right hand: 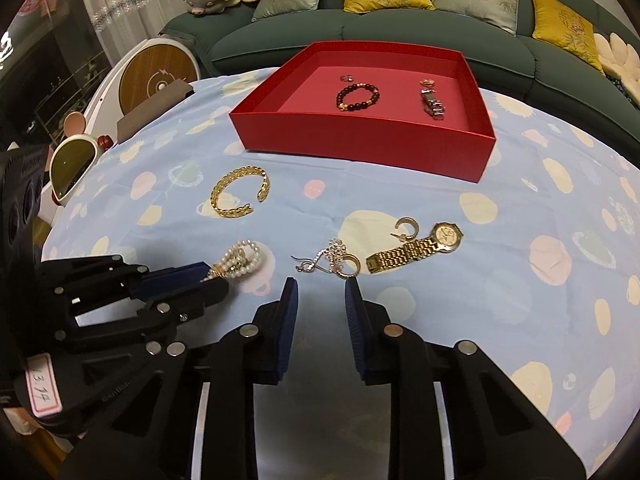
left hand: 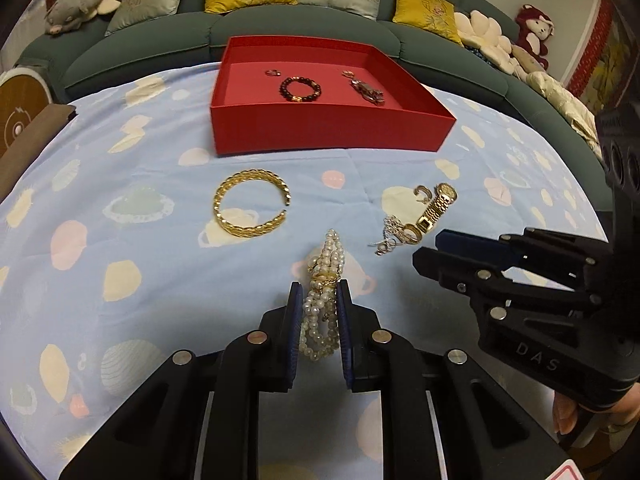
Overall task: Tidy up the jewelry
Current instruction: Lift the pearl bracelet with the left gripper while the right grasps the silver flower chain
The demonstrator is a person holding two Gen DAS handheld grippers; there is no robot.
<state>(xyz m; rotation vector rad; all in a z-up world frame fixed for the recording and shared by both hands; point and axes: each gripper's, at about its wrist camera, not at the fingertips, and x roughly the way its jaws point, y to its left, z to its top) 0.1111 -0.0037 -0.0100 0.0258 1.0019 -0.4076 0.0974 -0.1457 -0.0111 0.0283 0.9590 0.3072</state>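
A pearl bracelet [left hand: 328, 252] [right hand: 244, 258] lies bunched on the blue cloth, and my left gripper [left hand: 319, 288] [right hand: 218, 276] is shut on its near part. Beside it, my right gripper [right hand: 321, 282] [left hand: 426, 246] is open with nothing between its pads, just short of a silver earring cluster [right hand: 334, 258] [left hand: 394, 236]. A gold watch [right hand: 416, 250] [left hand: 434, 208] and a gold hoop [right hand: 406, 224] lie to the right of it. A gold cuff bangle [left hand: 220, 200] [right hand: 218, 196] rests further left. The red box [left hand: 332, 132] [right hand: 360, 148] behind holds a dark bead bracelet [left hand: 286, 88], a silver watch [left hand: 366, 91] and small rings [left hand: 273, 73].
The blue patterned cloth [left hand: 120, 220] covers a table in front of a green sofa [left hand: 280, 24] with cushions and plush toys. White-framed sunglasses [right hand: 74, 168] and a round white device [right hand: 156, 76] stand off the table's left edge. A person's hand [left hand: 568, 412] holds the right gripper.
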